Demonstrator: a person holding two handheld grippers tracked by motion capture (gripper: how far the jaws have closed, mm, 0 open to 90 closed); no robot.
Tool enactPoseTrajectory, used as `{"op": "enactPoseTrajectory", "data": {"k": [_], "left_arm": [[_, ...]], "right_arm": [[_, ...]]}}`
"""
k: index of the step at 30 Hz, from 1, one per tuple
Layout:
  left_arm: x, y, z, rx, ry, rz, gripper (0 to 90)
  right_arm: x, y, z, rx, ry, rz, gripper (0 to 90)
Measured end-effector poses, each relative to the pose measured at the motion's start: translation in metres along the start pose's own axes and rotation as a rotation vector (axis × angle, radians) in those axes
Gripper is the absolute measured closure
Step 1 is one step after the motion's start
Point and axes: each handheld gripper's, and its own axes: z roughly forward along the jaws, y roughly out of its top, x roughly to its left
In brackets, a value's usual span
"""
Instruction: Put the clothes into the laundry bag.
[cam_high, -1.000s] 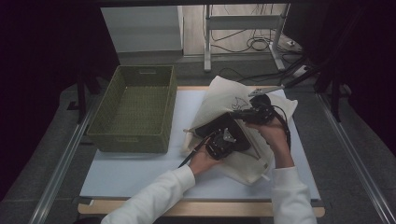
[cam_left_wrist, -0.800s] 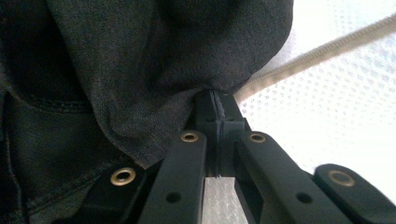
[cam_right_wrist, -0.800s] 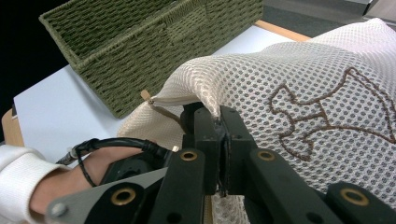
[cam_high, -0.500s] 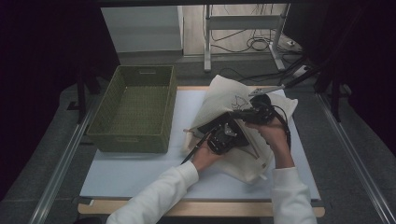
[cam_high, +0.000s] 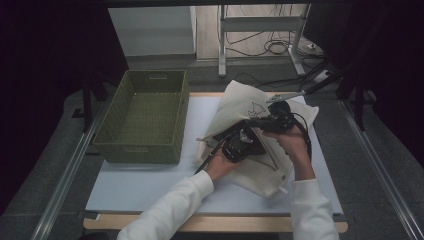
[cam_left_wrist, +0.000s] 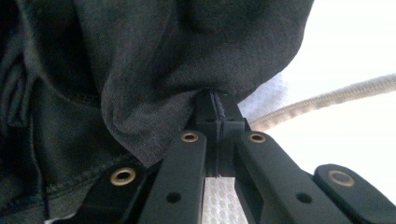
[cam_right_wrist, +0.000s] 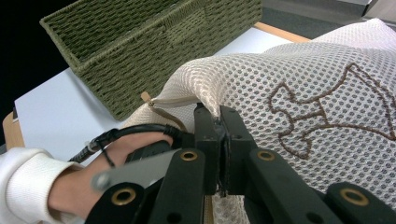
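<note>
White tabletop (cam_high: 150, 185) from above: we see our mesh bag (cam_high: 250, 107) right of the green basket (cam_high: 145, 117), open room in front; left gripper (cam_left_wrist: 215, 105) clamps dark cloth (cam_left_wrist: 140, 60); right gripper (cam_right_wrist: 219, 116) pinches the bag's edge, basket close behind.

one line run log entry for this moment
left gripper: shut on dark cloth | right gripper: shut on mesh bag edge | basket: left of bag, on table

A white-topped table with a pale wooden edge (cam_high: 150, 180) carries a green woven rectangular basket (cam_high: 145, 117) at its left and a cream mesh laundry bag (cam_high: 240, 105) lying right of it.
</note>
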Motion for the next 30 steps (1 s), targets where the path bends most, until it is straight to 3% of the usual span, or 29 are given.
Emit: {"op": "enactPoseTrajectory", "data": {"k": [4,6,7,8,9,17,18,19,22,26,30], "left_arm": [[-0.004,0.001,-0.001,0.005,0.025,0.027,90.0],[-0.004,0.0,-0.002,0.006,0.011,0.026,89.9],[-0.004,-0.001,-0.004,0.0,0.04,0.025,89.9],[-0.004,-0.002,-0.005,-0.005,0.024,0.021,89.9],[-0.005,-0.003,-0.006,-0.016,-0.032,0.017,89.9],[-0.018,-0.01,-0.036,-0.054,-0.02,0.077,88.0],[-0.026,-0.014,-0.04,-0.055,-0.043,-0.022,87.6],[-0.028,-0.016,-0.045,-0.06,-0.054,-0.041,87.3],[-0.025,-0.023,-0.063,-0.079,-0.059,-0.044,85.7],[-0.018,-0.034,-0.084,-0.104,-0.016,-0.042,83.7],[-0.009,-0.048,-0.096,-0.107,-0.005,-0.08,80.6]], "right_arm": [[-0.001,0.0,0.0,-0.004,0.002,0.004,87.7],[-0.002,-0.001,0.0,-0.004,0.003,0.006,87.7],[-0.003,-0.001,0.0,-0.003,0.003,0.009,87.6],[-0.003,-0.001,0.0,-0.004,0.002,0.01,87.6],[-0.003,-0.001,0.0,-0.005,0.001,0.01,87.7],[-0.005,-0.002,0.0,-0.01,-0.005,0.016,87.6],[-0.005,-0.002,0.0,-0.008,-0.005,0.016,87.6],[-0.006,-0.002,0.001,-0.011,-0.005,0.018,87.6],[-0.006,-0.003,0.001,-0.012,-0.008,0.023,87.4],[-0.008,-0.003,0.002,-0.012,-0.008,0.027,87.4],[-0.008,-0.004,0.003,-0.009,-0.009,0.028,87.4]]}}
